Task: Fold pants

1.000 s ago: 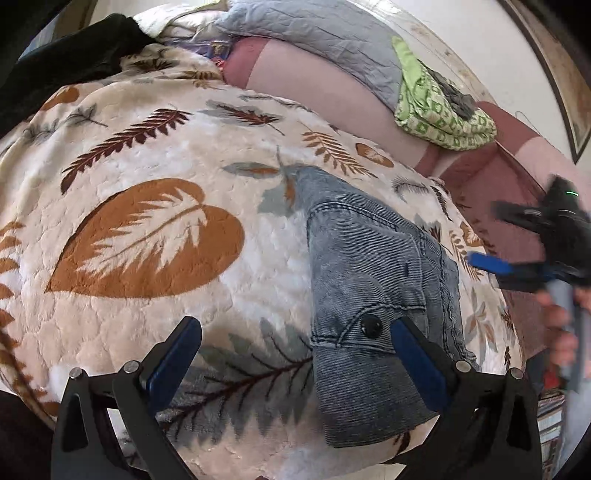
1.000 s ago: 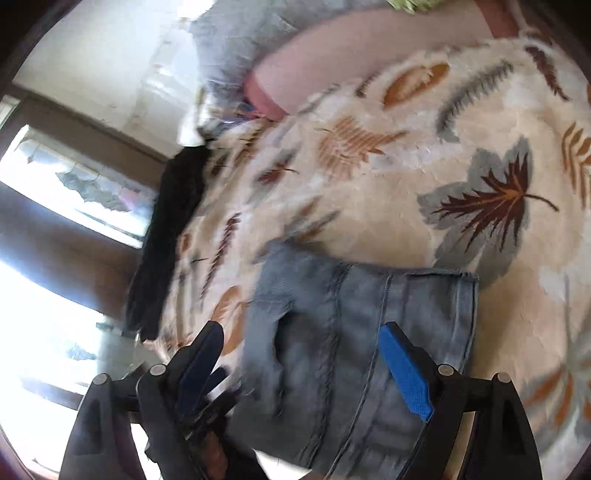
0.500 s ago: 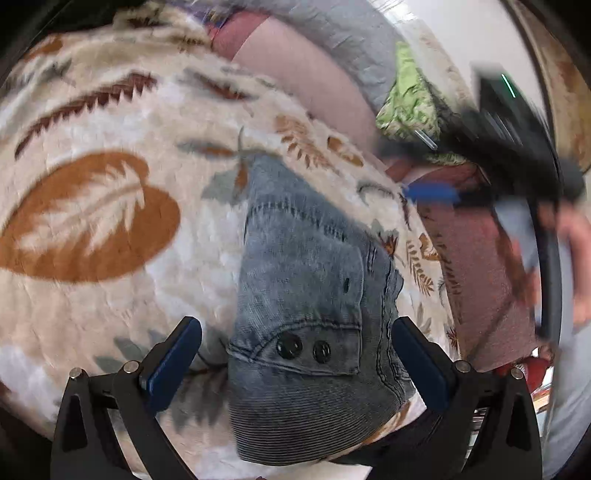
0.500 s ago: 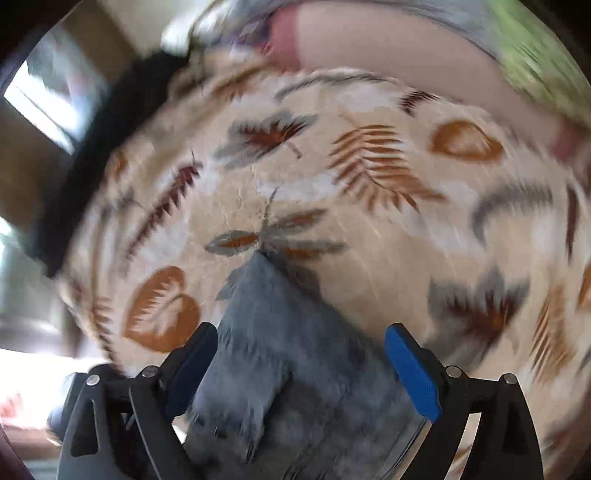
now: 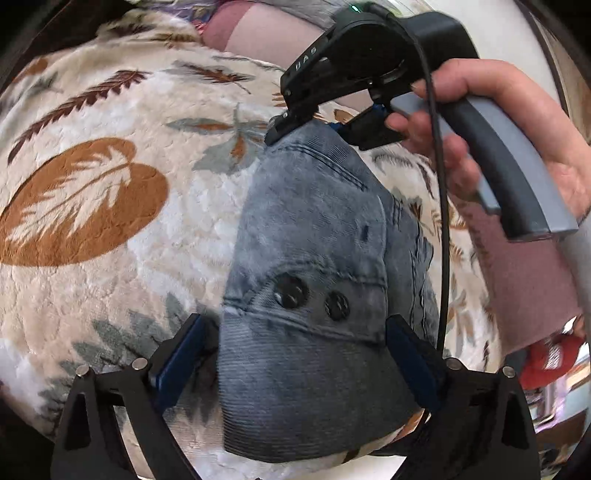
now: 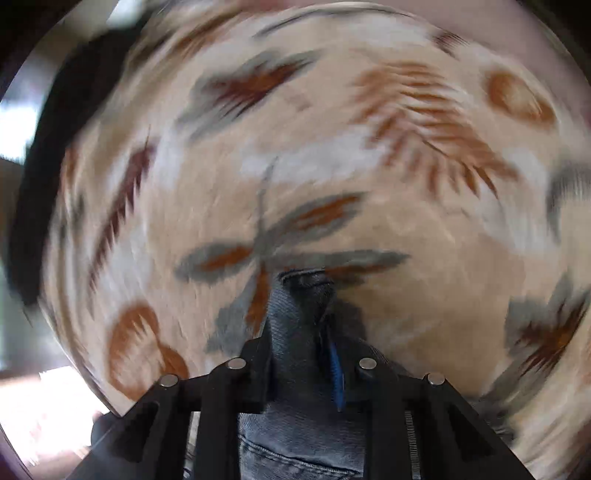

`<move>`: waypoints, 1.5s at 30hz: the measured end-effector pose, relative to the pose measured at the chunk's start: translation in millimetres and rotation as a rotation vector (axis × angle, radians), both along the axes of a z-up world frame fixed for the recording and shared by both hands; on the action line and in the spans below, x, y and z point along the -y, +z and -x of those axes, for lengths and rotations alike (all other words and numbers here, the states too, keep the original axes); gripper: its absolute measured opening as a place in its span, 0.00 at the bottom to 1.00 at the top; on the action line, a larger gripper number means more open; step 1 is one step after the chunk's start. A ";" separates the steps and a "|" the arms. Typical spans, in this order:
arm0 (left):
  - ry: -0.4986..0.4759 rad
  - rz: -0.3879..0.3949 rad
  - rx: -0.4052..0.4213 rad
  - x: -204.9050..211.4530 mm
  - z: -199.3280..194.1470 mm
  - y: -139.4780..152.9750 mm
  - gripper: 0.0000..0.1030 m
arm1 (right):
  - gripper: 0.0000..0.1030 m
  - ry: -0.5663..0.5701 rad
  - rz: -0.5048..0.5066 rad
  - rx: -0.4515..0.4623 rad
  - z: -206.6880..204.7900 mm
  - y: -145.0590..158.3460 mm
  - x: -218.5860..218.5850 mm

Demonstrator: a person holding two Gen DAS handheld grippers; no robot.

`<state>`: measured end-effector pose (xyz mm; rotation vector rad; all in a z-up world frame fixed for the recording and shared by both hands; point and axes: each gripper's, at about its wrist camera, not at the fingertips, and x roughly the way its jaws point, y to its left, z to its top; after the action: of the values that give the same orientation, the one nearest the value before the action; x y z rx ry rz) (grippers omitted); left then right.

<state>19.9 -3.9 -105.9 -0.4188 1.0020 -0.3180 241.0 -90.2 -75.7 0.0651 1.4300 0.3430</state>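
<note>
Folded grey-blue denim pants (image 5: 317, 258) lie on a cream blanket with leaf prints (image 5: 110, 229). Two dark buttons show on the near waistband end. My left gripper (image 5: 295, 354) is open, its blue-padded fingers on either side of that waistband end. My right gripper (image 5: 314, 123), held by a hand, is shut on the far end of the pants. In the blurred right wrist view the right gripper (image 6: 299, 339) pinches a bunch of denim (image 6: 299, 295) between its fingers.
A pink pillow or bolster (image 5: 258, 33) and grey bedding lie at the far edge of the bed. A dark cloth (image 6: 48, 147) lies along the blanket's left side. A maroon surface (image 5: 524, 280) shows to the right.
The right gripper moved over to the far end of the pants and closed on it. The left gripper moved closer to the waistband end and narrowed around it, still open.
</note>
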 end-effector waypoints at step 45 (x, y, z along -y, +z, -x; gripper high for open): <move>-0.006 0.127 -0.068 -42.1 -17.7 21.8 0.93 | 0.83 -0.367 -0.640 0.010 192.3 -45.9 224.7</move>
<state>37.5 38.2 -84.0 -0.5442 1.0527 -0.3764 48.7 -314.9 -121.5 0.8326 1.2196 0.4814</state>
